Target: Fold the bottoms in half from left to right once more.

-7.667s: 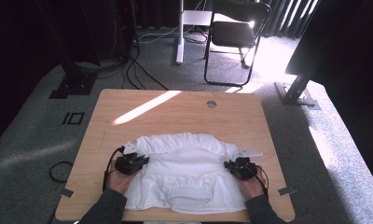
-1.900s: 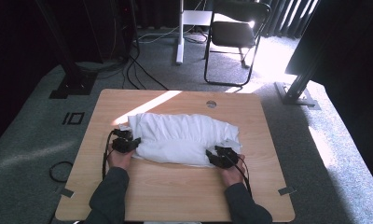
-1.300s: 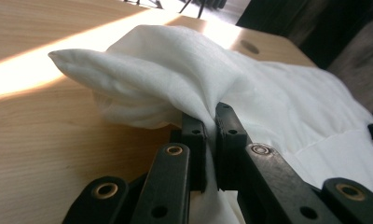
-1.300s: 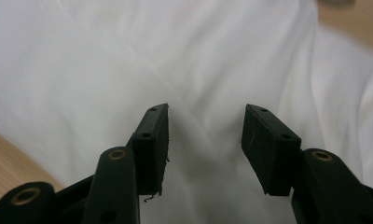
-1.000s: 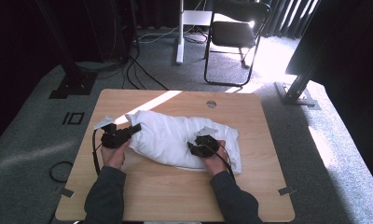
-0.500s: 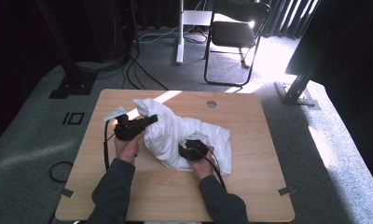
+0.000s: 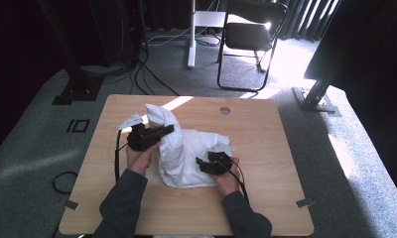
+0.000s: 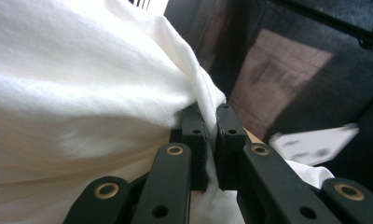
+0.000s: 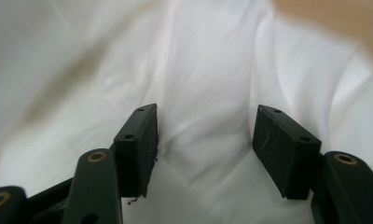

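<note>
We find the white garment (image 7: 186, 153) bunched at the middle of the wooden table (image 7: 266, 148), its left part lifted into a peak and the rest lying on the tabletop. The left gripper (image 8: 211, 135) has its jaws closed tight on a fold of the cloth, raised above the table. The right gripper (image 9: 205, 140) stands with jaws wide apart, pressed down on the cloth at its right side, clamping nothing. Beyond the table we note a black chair (image 7: 248, 39) on grey carpet.
</note>
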Motion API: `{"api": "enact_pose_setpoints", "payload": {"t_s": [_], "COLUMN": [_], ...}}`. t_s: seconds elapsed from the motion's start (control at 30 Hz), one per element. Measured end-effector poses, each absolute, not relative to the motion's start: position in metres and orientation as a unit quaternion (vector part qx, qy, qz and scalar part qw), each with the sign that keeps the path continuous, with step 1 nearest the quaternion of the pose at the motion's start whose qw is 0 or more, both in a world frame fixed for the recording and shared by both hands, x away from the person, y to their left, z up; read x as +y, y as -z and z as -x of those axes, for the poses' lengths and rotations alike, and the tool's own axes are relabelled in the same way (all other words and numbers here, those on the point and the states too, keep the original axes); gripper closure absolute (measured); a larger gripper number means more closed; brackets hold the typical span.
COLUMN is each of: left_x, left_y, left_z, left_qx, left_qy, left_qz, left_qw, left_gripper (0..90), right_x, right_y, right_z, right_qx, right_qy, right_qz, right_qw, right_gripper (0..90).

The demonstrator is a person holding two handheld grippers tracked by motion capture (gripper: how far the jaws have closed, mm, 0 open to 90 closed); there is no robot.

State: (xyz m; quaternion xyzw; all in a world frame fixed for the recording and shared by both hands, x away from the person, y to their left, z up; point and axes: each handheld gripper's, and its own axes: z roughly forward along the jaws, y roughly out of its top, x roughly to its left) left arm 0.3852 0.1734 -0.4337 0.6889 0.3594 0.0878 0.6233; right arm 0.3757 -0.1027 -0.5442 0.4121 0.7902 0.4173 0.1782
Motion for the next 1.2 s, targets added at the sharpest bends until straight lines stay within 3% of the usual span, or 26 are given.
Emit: {"api": "enact_pose_setpoints", "payload": {"t_s": [0.1,0.17,0.37,0.53,0.73,0.97,1.2], "left_x": [0.165,0.151,0.128,0.122,0.103,0.08,0.06], "left_y": [0.433,0.431,0.435,0.442,0.462,0.501,0.535], "left_z": [-0.385,-0.385,-0.386,-0.382,-0.38,-0.377,-0.374], "left_qx": [0.349,0.336,0.319,0.315,0.307,0.306,0.293], "left_qy": [-0.085,-0.087,-0.102,-0.096,-0.076,-0.047,-0.039], "left_qz": [-0.698,-0.712,-0.746,-0.756,-0.776,-0.807,-0.839], "left_qw": [0.62,0.61,0.575,0.566,0.546,0.503,0.457], "left_gripper": [86.5,86.4,86.3,86.3,86.1,85.9,85.4], "right_x": [-0.098,-0.087,-0.073,-0.14,-0.198,-0.205,-0.194], "right_y": [0.556,0.561,0.55,0.514,0.51,0.514,0.495], "right_z": [-0.377,-0.379,-0.37,-0.356,-0.363,-0.364,-0.359], "right_qx": [0.786,0.776,0.797,0.751,0.721,0.716,0.711], "right_qy": [-0.418,-0.442,-0.449,-0.495,-0.47,-0.467,-0.494], "right_qz": [-0.424,-0.43,-0.385,-0.402,-0.468,-0.479,-0.454], "right_qw": [0.164,0.131,0.122,0.172,0.199,0.2,0.21], "right_gripper": [42.9,45.4,41.4,41.4,41.5,40.9,39.7]}}
